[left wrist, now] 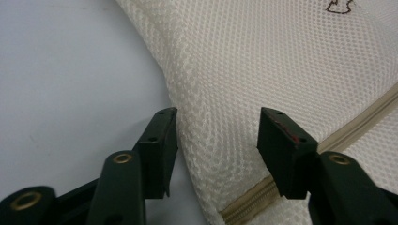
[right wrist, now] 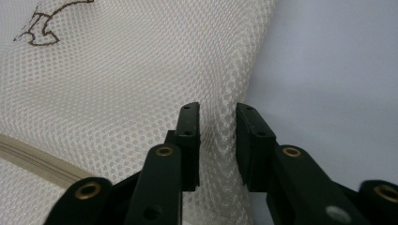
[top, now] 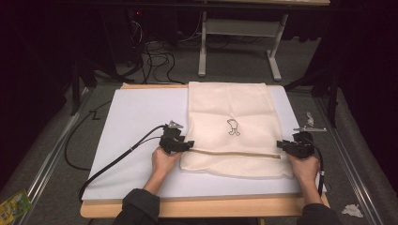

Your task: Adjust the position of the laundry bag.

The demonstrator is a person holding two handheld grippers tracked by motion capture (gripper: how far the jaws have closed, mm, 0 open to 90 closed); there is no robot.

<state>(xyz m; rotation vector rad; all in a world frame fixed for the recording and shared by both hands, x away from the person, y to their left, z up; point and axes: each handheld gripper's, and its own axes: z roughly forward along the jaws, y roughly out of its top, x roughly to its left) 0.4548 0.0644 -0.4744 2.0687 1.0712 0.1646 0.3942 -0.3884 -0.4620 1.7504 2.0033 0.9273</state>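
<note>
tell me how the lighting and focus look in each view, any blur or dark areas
High view: white board and mesh bag evenly lit, surroundings nearly black, slightly soft. Left gripper view: mesh sharp near the left gripper, bottom edge blurred. Right gripper view: weave crisp by the right gripper, soft shadow along the bag's edge.

Black fingers (left wrist: 162,145) with brass rivets, dark sleeves (top: 140,204).

Wooden tabletop (top: 197,209), bare only along the near edge and a strip at the far edge. Covered almost wholly by a white sheet (top: 136,117) lying flat. On the sheet, right of middle, a cream mesh bag (top: 230,108), spread flat, reaching the far edge, with a beige zipper (top: 234,153) running across its near part and a small dark drawing (top: 233,127) at its centre.
</note>
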